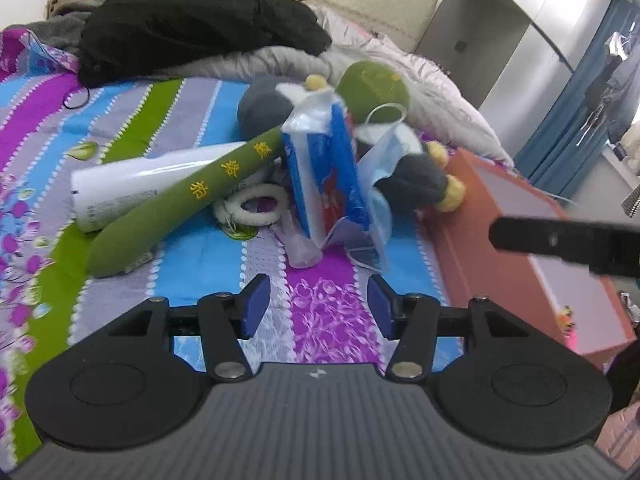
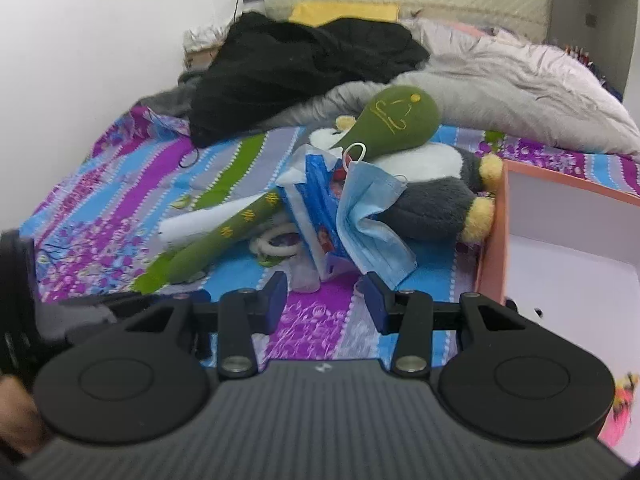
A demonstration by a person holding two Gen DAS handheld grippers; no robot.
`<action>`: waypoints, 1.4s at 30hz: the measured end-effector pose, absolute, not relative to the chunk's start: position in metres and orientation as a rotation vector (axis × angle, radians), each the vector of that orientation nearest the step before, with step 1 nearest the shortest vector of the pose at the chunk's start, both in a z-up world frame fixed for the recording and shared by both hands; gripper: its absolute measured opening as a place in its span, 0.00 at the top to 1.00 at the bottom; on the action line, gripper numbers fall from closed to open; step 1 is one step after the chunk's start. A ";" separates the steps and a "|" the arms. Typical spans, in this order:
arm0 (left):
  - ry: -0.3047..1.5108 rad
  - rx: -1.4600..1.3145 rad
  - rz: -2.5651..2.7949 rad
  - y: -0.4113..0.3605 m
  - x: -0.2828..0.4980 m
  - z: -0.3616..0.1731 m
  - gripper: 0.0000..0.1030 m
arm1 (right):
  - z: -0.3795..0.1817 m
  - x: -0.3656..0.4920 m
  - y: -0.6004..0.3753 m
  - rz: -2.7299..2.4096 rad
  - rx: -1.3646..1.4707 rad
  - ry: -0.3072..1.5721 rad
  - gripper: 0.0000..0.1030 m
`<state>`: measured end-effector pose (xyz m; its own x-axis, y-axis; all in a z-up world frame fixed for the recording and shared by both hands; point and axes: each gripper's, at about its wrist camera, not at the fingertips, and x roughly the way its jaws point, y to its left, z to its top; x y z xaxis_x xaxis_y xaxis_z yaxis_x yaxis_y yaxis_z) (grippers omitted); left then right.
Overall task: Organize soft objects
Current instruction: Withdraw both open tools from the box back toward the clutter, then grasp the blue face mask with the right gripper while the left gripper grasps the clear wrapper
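left claw [image 1: 318, 306]: jaws apart, nothing between the blue pads, hanging over the bed sheet just short of the pile
right claw [image 2: 322, 300]: jaws apart, empty, also over the sheet in front of the pile; a dark bar at the right edge of the left view is probably one of its fingers, too blurred to be sure
bed [image 1: 132, 120]: striped floral sheet, purple/blue/green
tissue pack [image 1: 324, 168]: blue and white plastic, standing tilted mid-pile
face mask [image 2: 372, 216]: light blue, draped against the pack's right side, ear loop up
green plush stick [image 1: 184, 196]: yellow characters, lies across a white tube [image 1: 152, 184], round head up by the plush
penguin plush [image 2: 432, 196]: grey and white, yellow feet, lying behind the mask
white fluffy ring [image 1: 256, 204]: flat on the sheet, under the stick
box [image 2: 560, 216]: orange outside, white inside, open, right of the pile, feet nearly touching it
black clothes [image 1: 192, 20]: heaped at the far end, beside a grey quilt [image 2: 520, 96]
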<state>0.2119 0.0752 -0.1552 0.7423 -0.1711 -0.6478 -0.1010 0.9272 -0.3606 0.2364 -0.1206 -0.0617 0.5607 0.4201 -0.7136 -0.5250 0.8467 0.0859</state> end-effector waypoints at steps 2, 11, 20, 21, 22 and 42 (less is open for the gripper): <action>0.741 -0.389 -0.050 0.075 0.227 -0.168 0.42 | -0.072 0.255 -0.111 0.562 -0.163 0.827 0.56; 0.761 -0.369 -0.034 0.071 0.276 -0.216 0.42 | -0.130 0.311 -0.095 0.501 -0.247 0.989 0.58; 0.751 -0.348 -0.030 0.064 0.306 -0.235 0.42 | -0.159 0.348 -0.088 0.468 -0.233 1.068 0.61; 0.748 -0.344 -0.032 0.063 0.308 -0.234 0.43 | -0.160 0.350 -0.086 0.471 -0.232 1.069 0.63; 0.744 -0.342 -0.032 0.062 0.309 -0.234 0.45 | -0.161 0.352 -0.085 0.471 -0.236 1.069 0.67; 0.766 -0.419 -0.070 0.071 0.264 -0.213 0.73 | -0.130 0.294 -0.097 0.466 -0.266 1.001 0.96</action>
